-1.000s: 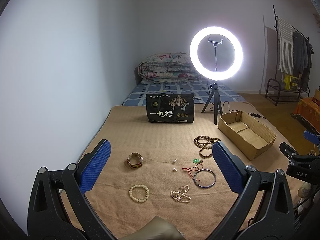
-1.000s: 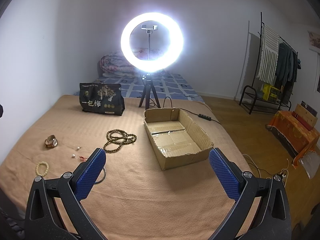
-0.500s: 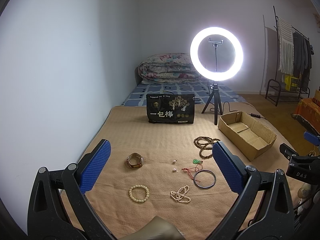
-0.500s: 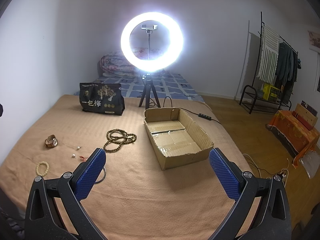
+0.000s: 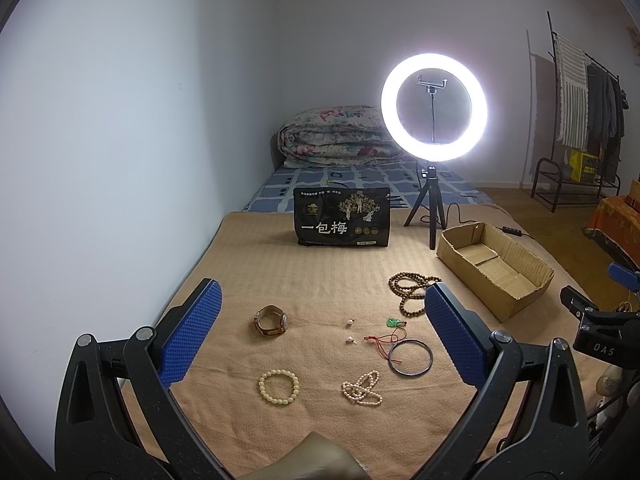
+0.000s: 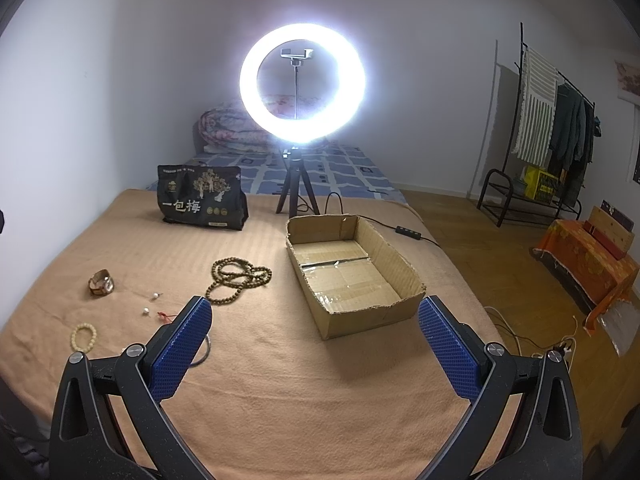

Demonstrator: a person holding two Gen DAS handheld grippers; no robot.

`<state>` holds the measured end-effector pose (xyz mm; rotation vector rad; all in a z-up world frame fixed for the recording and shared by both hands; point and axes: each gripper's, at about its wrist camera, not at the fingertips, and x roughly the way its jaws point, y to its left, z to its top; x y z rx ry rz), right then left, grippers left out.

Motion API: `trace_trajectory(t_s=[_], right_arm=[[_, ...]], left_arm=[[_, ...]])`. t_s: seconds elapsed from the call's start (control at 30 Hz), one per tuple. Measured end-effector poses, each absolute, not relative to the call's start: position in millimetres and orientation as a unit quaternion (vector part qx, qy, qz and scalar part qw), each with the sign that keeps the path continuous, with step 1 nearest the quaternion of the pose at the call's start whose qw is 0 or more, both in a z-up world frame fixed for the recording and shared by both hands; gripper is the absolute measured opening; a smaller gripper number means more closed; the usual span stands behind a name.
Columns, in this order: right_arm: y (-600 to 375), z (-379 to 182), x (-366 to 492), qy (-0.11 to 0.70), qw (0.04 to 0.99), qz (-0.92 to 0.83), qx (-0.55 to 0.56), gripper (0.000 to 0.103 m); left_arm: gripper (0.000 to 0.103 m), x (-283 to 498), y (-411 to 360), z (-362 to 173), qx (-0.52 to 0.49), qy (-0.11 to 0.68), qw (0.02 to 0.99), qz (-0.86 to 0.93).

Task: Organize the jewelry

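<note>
Both claws gape wide and hold nothing: the left claw hangs above the scattered jewelry, the right claw before the cardboard box, which sits empty. Watch, bead bracelet, pearl necklace, bangle and wooden beads lie on the blanket.

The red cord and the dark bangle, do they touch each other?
Touching. The left wrist view shows the red cord lying across the rim of the dark bangle, its end inside the ring.
</note>
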<state>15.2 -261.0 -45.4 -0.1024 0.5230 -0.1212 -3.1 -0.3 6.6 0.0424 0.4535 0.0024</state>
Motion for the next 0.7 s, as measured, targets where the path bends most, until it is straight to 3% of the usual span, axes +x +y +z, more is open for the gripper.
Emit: trace_trajectory(t_s=[0.7], right_arm=[[-259.0, -44.6, 18.3, 0.261, 0.963, -0.052, -0.045, 0.103]], left_arm=[[0.103, -1.3, 5.8, 2.7, 0.024, 0.232, 0.972, 0.010]])
